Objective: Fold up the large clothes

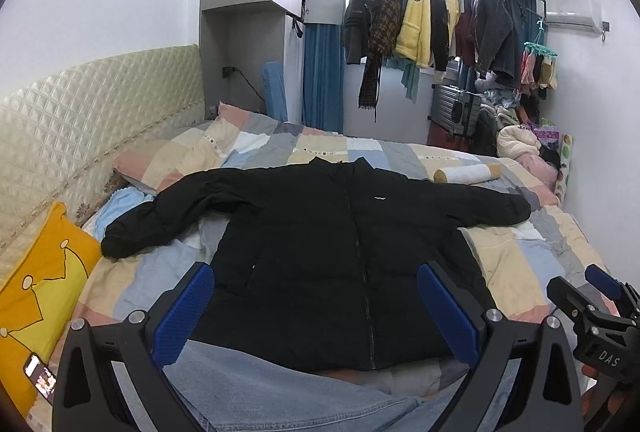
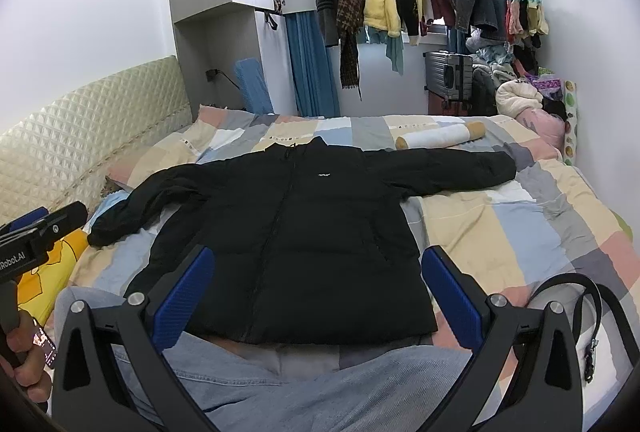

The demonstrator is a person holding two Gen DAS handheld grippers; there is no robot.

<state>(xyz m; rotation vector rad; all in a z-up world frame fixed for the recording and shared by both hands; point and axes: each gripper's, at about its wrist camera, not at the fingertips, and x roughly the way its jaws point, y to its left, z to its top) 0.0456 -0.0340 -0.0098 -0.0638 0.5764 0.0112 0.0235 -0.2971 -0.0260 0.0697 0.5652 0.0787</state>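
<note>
A large black puffer jacket [image 1: 320,252] lies front up on the patchwork bedspread [image 1: 520,256], zipped, with both sleeves spread out to the sides. It also shows in the right wrist view [image 2: 296,232]. My left gripper [image 1: 316,296] is open and empty, held above the jacket's hem. My right gripper [image 2: 318,284] is open and empty too, above the hem a little to the right. The right gripper [image 1: 592,308] shows at the right edge of the left wrist view. The left gripper [image 2: 36,236] shows at the left edge of the right wrist view.
A person's jeans-clad legs [image 2: 280,388] lie under both grippers at the near bed edge. A yellow pillow [image 1: 36,292] and a phone [image 1: 40,376] are at left. A white roll [image 2: 440,136] lies behind the jacket. A black belt [image 2: 592,312] is at right. Hung clothes [image 1: 440,20] fill the far wall.
</note>
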